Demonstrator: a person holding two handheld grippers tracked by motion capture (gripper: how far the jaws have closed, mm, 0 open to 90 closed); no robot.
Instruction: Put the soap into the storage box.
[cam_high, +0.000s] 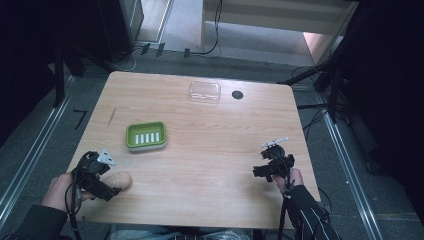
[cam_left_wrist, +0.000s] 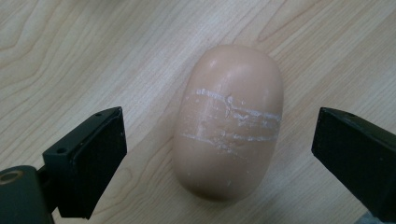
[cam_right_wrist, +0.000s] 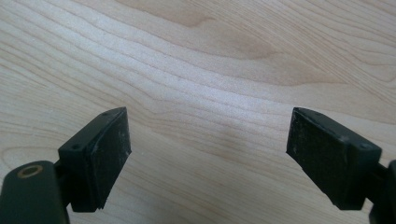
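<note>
The left gripper is hovering at the near left of the wooden table, its jaws spread wide on either side of a peach-coloured oval soap bar without touching it. The right gripper is gaping wide over bare wood at the near right. Farther back, a green soap dish is sitting left of centre. A clear plastic lid is lying near the far edge.

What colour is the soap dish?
Green with white slots inside, clearest in the high view.
</note>
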